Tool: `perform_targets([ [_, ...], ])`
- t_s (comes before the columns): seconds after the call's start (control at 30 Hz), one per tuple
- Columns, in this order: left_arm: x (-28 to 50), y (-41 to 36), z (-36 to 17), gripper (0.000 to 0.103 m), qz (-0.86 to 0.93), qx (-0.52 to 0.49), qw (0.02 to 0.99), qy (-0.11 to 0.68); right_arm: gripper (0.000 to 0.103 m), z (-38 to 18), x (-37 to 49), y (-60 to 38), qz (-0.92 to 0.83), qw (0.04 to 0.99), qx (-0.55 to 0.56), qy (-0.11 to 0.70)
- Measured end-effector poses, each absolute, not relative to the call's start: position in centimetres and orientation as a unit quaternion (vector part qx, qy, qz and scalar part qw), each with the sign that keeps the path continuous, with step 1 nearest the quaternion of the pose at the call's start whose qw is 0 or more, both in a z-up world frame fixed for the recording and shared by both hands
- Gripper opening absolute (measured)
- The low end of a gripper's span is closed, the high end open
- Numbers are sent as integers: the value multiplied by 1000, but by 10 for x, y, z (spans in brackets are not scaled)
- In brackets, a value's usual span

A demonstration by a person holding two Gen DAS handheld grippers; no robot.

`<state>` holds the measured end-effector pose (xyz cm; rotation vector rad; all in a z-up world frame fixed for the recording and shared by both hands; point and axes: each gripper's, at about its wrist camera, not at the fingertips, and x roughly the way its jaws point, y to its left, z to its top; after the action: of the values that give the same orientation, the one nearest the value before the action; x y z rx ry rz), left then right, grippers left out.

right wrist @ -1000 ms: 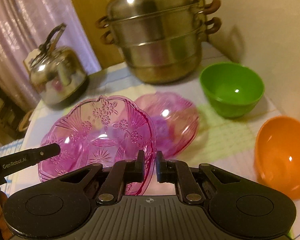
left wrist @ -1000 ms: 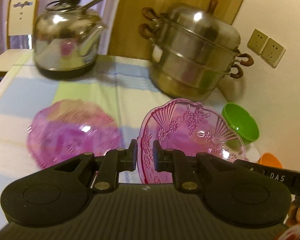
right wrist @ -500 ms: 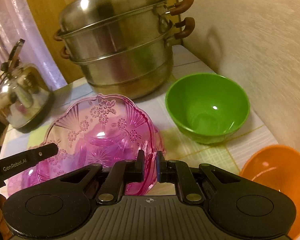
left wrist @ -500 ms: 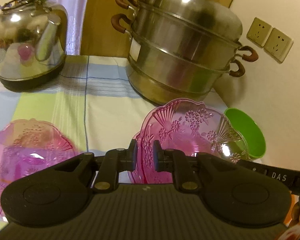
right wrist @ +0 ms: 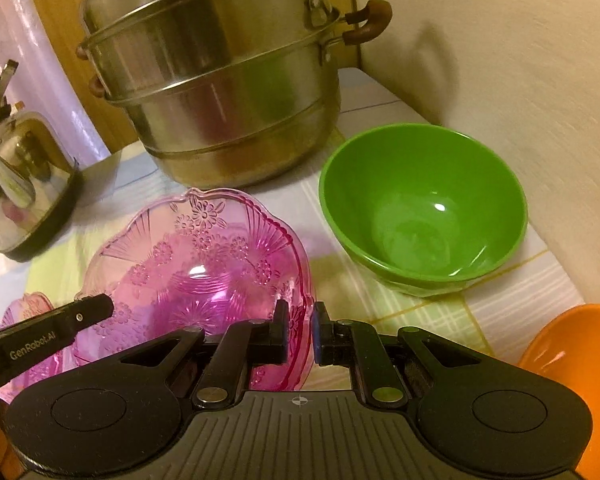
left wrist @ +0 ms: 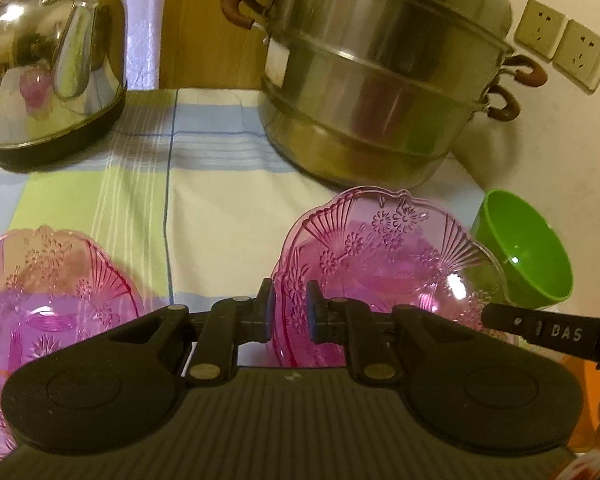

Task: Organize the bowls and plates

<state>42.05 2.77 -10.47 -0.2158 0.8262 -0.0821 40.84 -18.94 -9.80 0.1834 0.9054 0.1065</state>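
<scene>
Both grippers hold one pink glass plate (left wrist: 384, 256) by opposite rims. My left gripper (left wrist: 290, 312) is shut on its left rim; my right gripper (right wrist: 299, 330) is shut on its right rim, and the plate shows in the right wrist view (right wrist: 196, 256) too. It sits low over another pink plate, whose edge shows underneath it (left wrist: 278, 280). A third pink plate (left wrist: 48, 300) lies on the cloth at left, also in the right wrist view (right wrist: 24, 312). A green bowl (right wrist: 424, 208) stands right of the held plate, with an orange bowl (right wrist: 572, 364) nearer.
A large steel steamer pot (left wrist: 380, 80) stands right behind the plates. A steel kettle (left wrist: 48, 64) stands at the back left. The wall (right wrist: 520, 60) with sockets (left wrist: 560, 52) runs close along the right of the striped tablecloth (left wrist: 220, 208).
Both grippers carried the pink plate to the right and forward, toward the steamer and green bowl, and lowered it over another pink plate. The left plate stayed behind.
</scene>
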Motion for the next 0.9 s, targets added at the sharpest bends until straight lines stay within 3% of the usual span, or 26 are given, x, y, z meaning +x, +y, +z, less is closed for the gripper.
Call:
perform_targets([
  [0.8, 420, 23, -112, 14, -40, -86, 914, 393, 13, -112, 412, -187, 47, 889, 78, 449],
  [0.9, 420, 24, -111, 18, -42, -91, 915, 391, 13, -114, 413, -186, 48, 888, 77, 451],
])
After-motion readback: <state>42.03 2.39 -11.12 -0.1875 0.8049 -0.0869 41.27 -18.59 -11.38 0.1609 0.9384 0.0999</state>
